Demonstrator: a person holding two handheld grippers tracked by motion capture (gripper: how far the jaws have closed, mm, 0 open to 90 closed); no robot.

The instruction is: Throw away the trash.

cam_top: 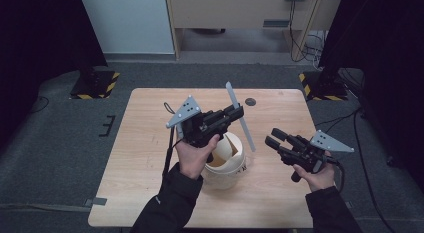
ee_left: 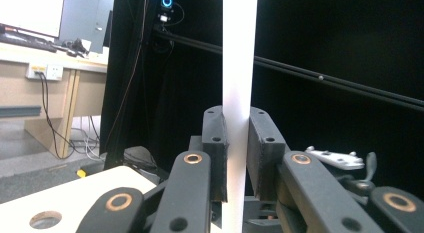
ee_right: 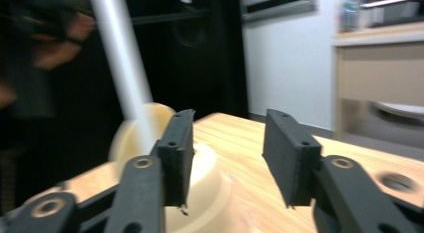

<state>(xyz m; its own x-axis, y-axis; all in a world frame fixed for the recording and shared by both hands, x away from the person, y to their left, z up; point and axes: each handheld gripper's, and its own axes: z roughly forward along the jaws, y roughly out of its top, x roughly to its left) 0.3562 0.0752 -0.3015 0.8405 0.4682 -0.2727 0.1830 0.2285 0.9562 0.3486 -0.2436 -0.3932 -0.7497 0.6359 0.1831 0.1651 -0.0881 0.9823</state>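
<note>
Left claw: pinching a white strip, held above the cream bin on the tabletop. Right claw: spread, empty, beside the bin. Step, apparently: strip mid-carry; next likely needs steadying or lowering it.

tongs: 2 | strip: 1 (white) | bin: 1 | table: 1

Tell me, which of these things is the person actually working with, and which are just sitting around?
In use:
- white strip, clamped in the left gripper
- cream bin with swing lid, below the strip
- right gripper, open, near the strip's lower end

Just around:
- table, with its round hole
- yellow-and-black stand bases on the floor
- wooden desk behind
</note>
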